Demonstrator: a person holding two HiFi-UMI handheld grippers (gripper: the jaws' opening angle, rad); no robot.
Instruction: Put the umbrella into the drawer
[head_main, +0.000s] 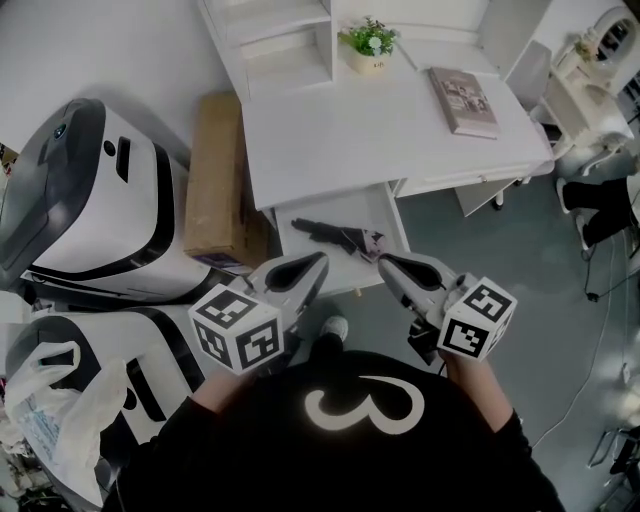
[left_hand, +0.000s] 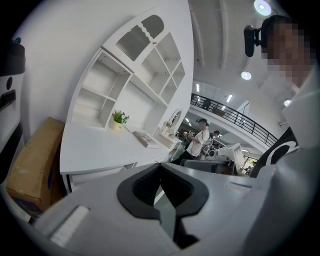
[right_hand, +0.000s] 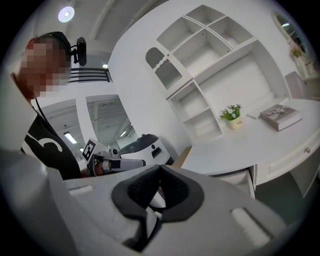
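Observation:
A folded black umbrella (head_main: 335, 235) lies inside the open white drawer (head_main: 386, 205), which is pulled out from under the desk (head_main: 380, 140). My left gripper (head_main: 318, 262) and right gripper (head_main: 385, 262) hover side by side just in front of the drawer's front edge, close to my body. Both are shut with nothing between the jaws. In the left gripper view the left gripper (left_hand: 160, 167) has its dark pads pressed together, with the desk (left_hand: 95, 147) beyond. The right gripper (right_hand: 159, 170) shows the same in its own view, where the left gripper (right_hand: 107, 160) appears at the left.
On the desk stand a small potted plant (head_main: 368, 42) and a book (head_main: 463, 100), with a white shelf unit (head_main: 280, 40) at the back. A cardboard box (head_main: 215, 180) and a white-and-black machine (head_main: 90, 190) stand to the left. A plastic bag (head_main: 50, 400) hangs at lower left.

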